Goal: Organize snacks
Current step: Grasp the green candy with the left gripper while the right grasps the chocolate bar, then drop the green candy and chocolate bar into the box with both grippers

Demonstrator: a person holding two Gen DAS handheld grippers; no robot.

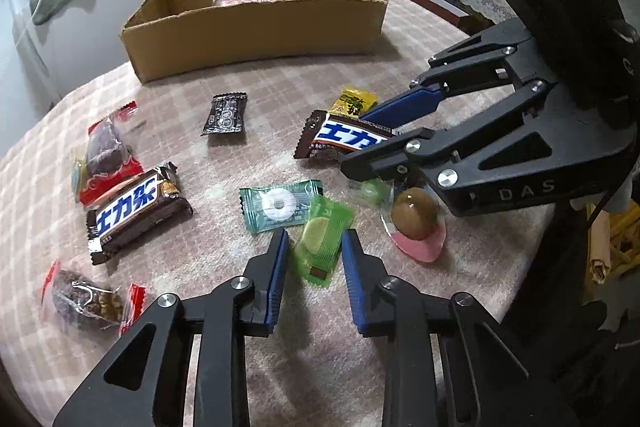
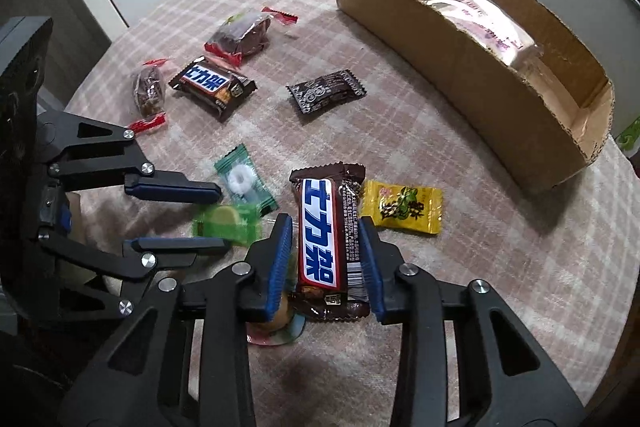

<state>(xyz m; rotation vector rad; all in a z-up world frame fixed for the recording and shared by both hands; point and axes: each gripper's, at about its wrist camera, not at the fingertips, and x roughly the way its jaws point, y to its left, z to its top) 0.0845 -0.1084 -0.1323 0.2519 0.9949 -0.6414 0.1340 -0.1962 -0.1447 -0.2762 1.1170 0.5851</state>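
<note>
On the plaid tablecloth (image 2: 460, 259) the count ran like this: 2 brown chocolate bars with blue-and-white lettering, 1 near the cardboard box (image 2: 472, 75) under the right gripper (image 2: 326, 259) and the other chocolate bar (image 1: 136, 211) well away from the box; 2 clear red-ended nut sweets, one (image 1: 106, 155) beside that far bar and another (image 1: 86, 297) farther still from the box; 1 dark brown sachet (image 1: 225, 115) between the box and the rest; 1 teal ring-mint packet (image 1: 276, 205); 1 green lime candy (image 1: 320, 243); 1 yellow packet (image 2: 402, 207) close to the box's open end; and 1 brown egg-shaped sweet (image 1: 416, 215) on a pink base. Inside the box lay 1 pink-labelled pack (image 2: 484, 23). The left gripper (image 1: 315, 247) straddled the lime candy, blue pads on either side with slim gaps showing, so not yet pinching. The right gripper bracketed the near chocolate bar (image 2: 324, 239) lengthwise, and whether its pads pressed the wrapper could not be told. That gripper's frame crowded over the egg sweet, and the ring-mint packet partly tucked under the lime candy.
</note>
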